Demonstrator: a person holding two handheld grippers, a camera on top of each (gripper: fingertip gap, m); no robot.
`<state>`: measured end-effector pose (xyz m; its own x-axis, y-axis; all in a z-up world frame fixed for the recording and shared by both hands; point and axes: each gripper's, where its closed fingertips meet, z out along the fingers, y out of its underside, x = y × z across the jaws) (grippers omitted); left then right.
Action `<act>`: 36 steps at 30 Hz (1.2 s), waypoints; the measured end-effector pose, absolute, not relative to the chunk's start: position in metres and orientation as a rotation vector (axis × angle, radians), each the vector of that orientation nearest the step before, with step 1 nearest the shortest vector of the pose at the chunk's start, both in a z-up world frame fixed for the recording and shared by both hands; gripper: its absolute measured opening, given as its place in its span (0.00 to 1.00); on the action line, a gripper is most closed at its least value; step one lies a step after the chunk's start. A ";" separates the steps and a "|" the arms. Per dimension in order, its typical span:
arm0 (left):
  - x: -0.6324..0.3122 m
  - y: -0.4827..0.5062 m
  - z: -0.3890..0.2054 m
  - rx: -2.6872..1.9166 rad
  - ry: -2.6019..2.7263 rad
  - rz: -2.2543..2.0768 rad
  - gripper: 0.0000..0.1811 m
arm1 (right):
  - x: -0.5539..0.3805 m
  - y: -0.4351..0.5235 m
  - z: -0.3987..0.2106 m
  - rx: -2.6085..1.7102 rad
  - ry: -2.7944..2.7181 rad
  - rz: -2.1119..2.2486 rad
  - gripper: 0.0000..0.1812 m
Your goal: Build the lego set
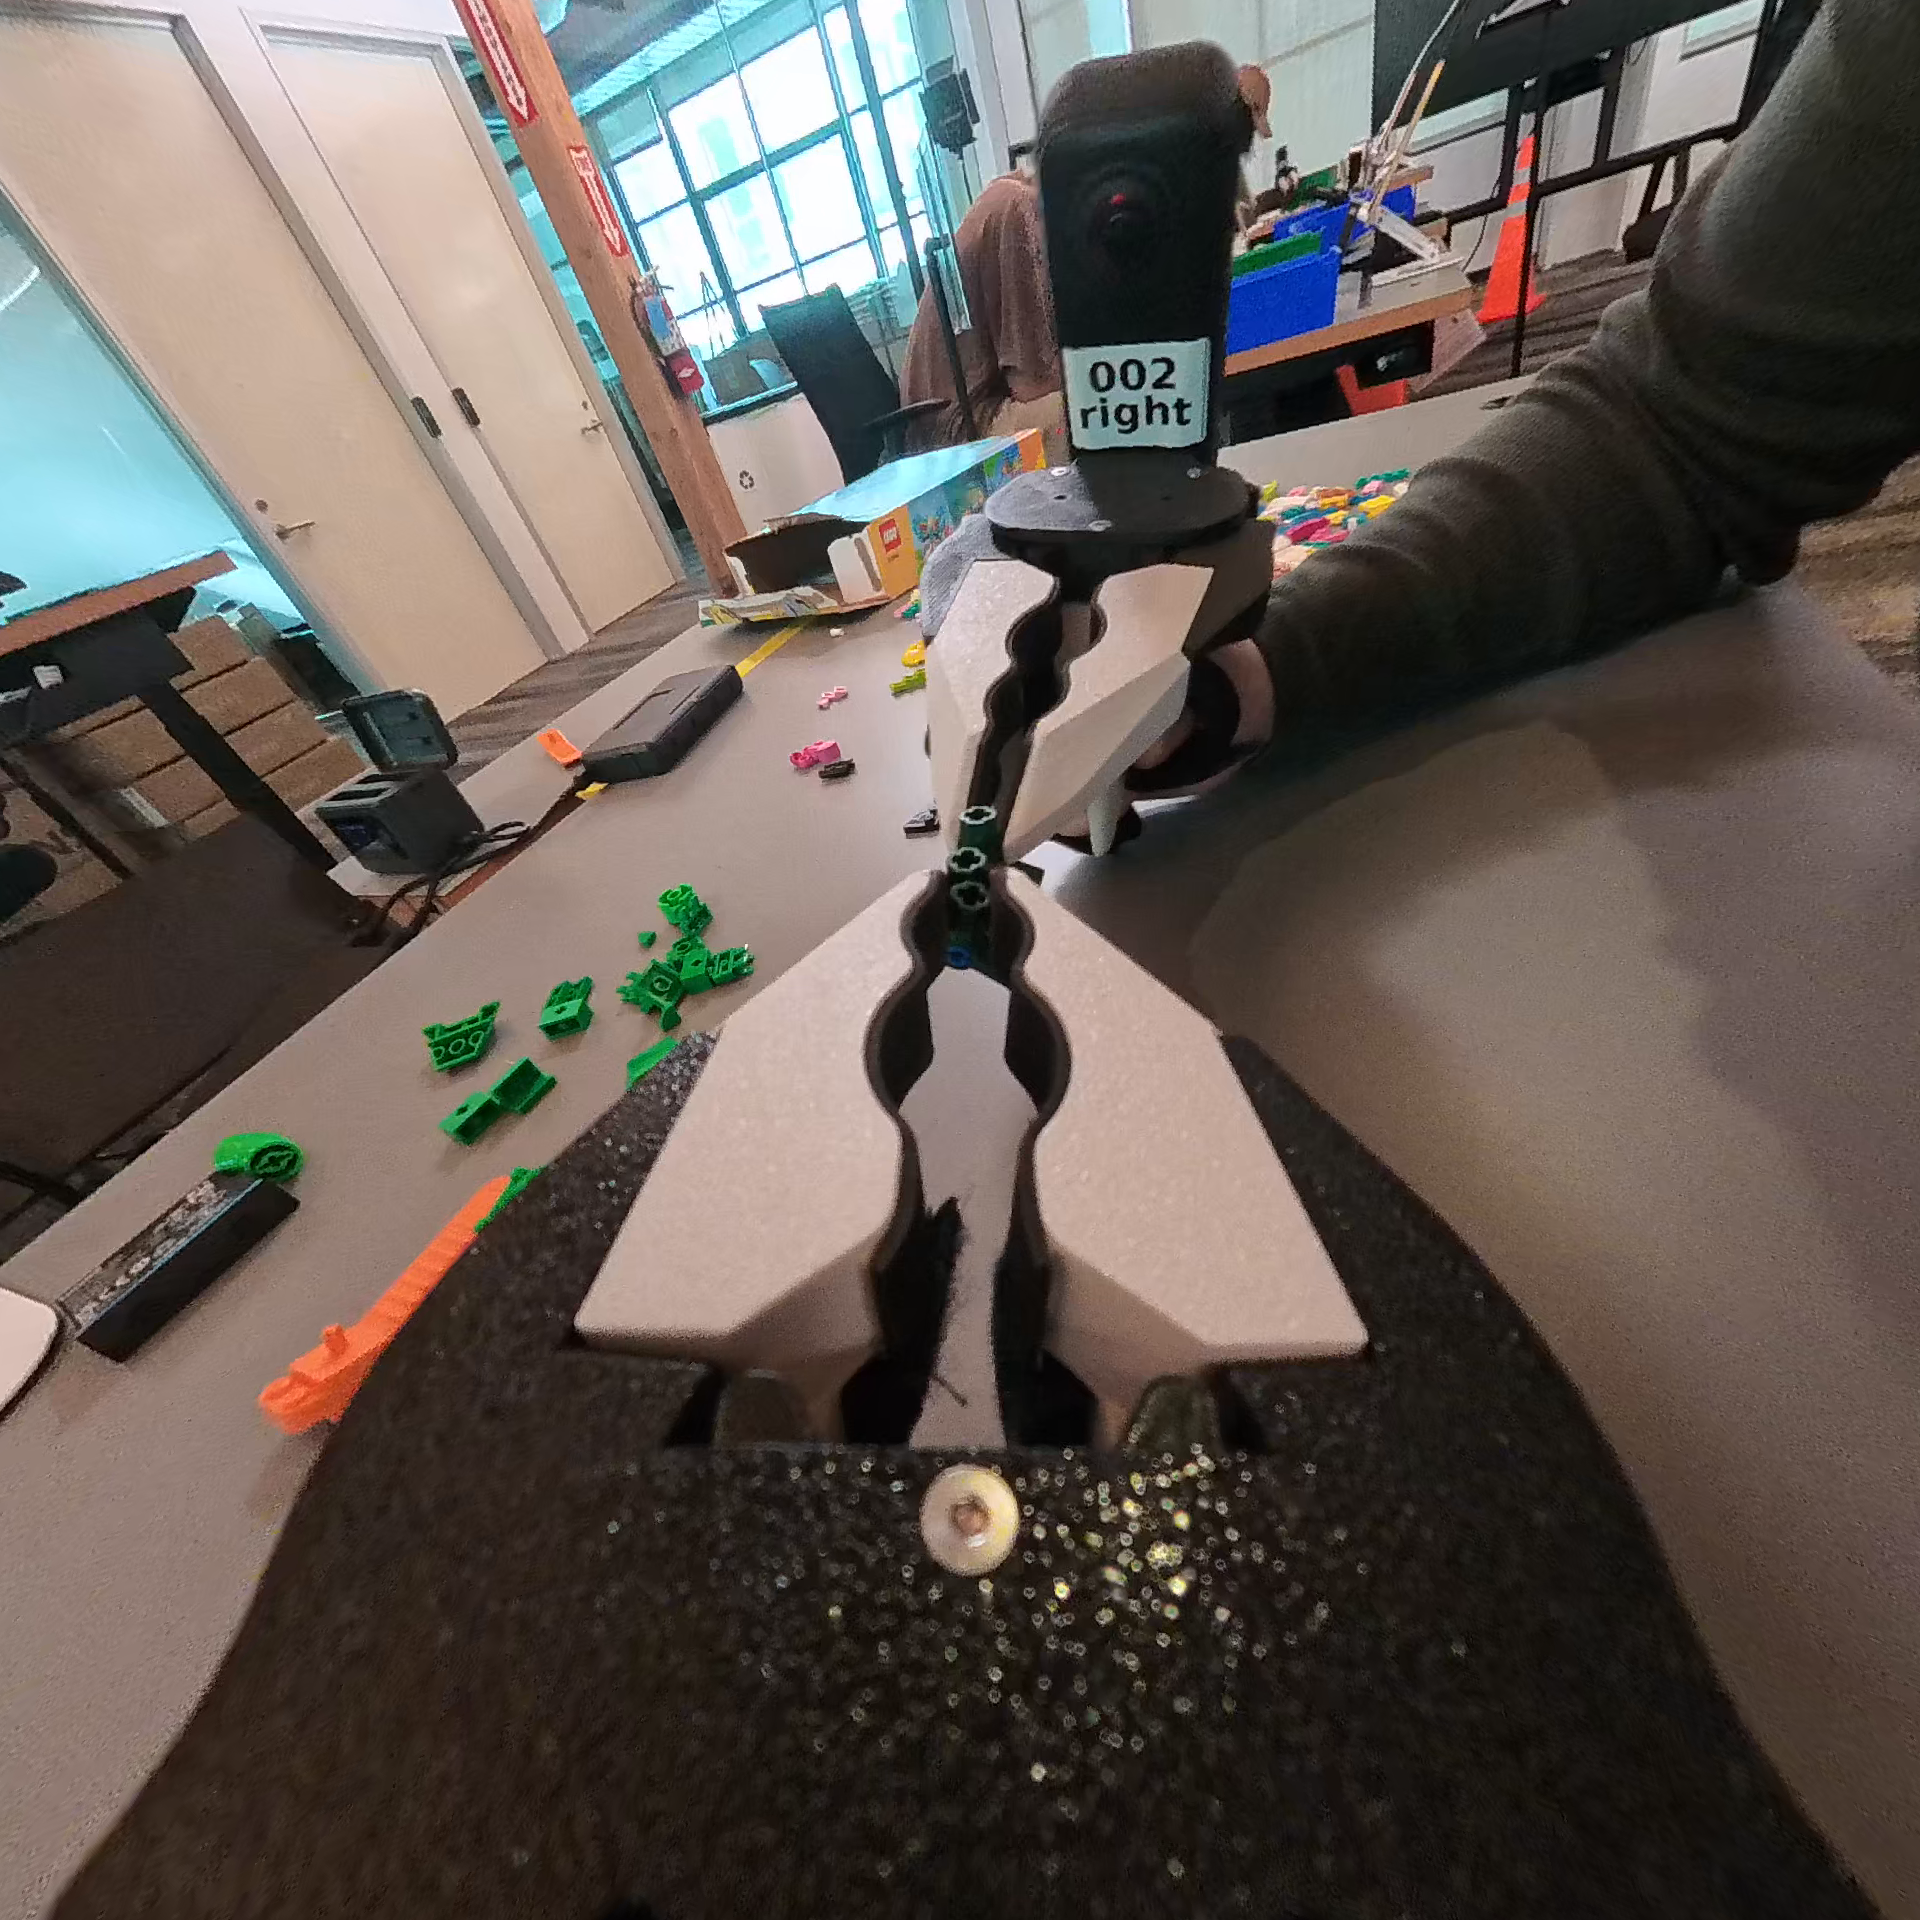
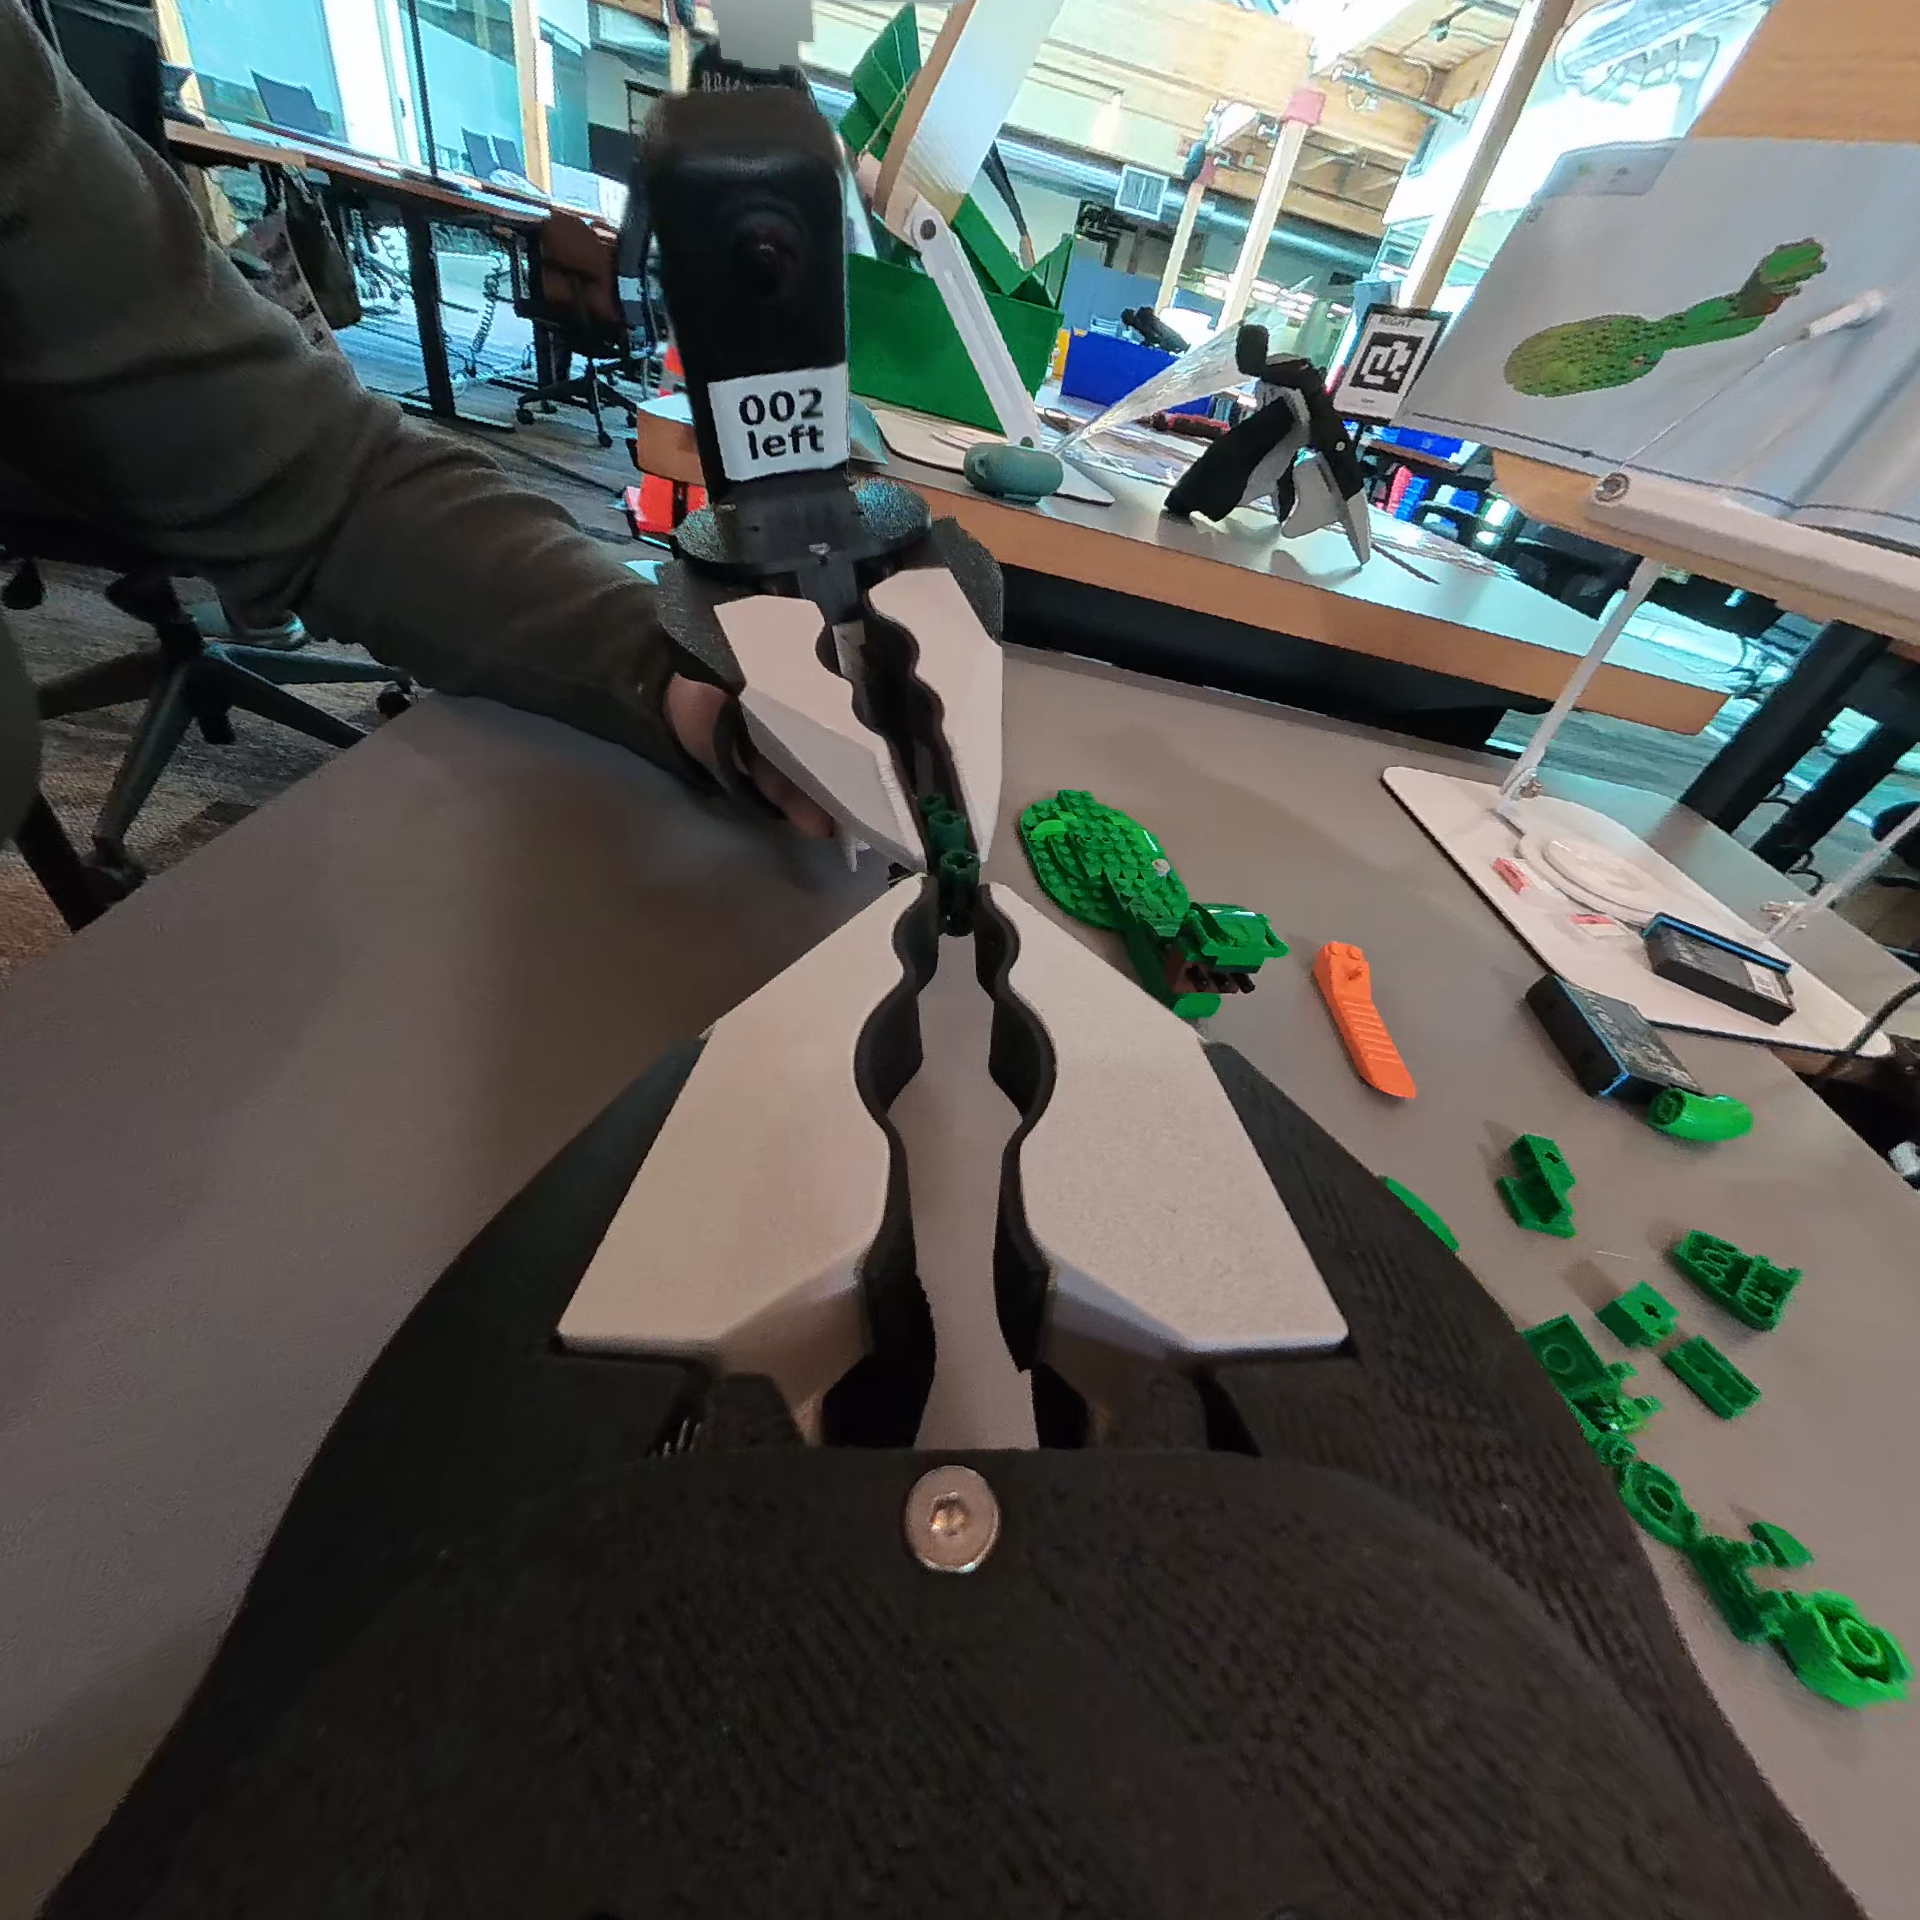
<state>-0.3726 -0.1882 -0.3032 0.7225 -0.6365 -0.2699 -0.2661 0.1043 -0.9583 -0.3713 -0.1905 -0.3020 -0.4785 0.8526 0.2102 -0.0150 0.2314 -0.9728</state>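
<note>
Each gripper [image 1: 966, 904] has pale grey fingers [image 1: 790, 1143] with wavy black pads on a speckled black body. A silver screw [image 1: 971, 1519] sits behind them. The sleeve [image 1: 1558, 499] is dark olive.

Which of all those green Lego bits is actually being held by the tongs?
The dark green connector stack, pinched between both tongs above the table; the brighter green pieces all lie loose on the tabletop.

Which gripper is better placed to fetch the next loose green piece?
Judging by position, neither is free: left gripper and right gripper both clamp the dark green stack. The loose green pieces lie right of the right gripper.
</note>
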 end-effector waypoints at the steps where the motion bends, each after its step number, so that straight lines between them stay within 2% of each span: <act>1: -0.373 -0.188 -0.303 -1.482 0.772 -0.325 0.03 | -0.372 -0.190 -0.302 -0.786 -1.693 1.349 0.02; 17: -0.378 -0.184 -0.277 -1.365 0.572 -0.440 0.03 | -0.377 -0.186 -0.275 -0.865 -1.461 1.622 0.02; 36: -0.387 -0.174 -0.282 -1.448 0.489 -0.548 0.03 | -0.388 -0.175 -0.280 -1.045 -1.429 1.819 0.02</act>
<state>-0.3868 -0.1736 -0.2823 0.7843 -0.6201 0.0162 0.0541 0.0424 -0.9976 -0.3875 -0.1749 -0.2799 -0.5147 0.8290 -0.2187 0.0160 -0.2457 -0.9692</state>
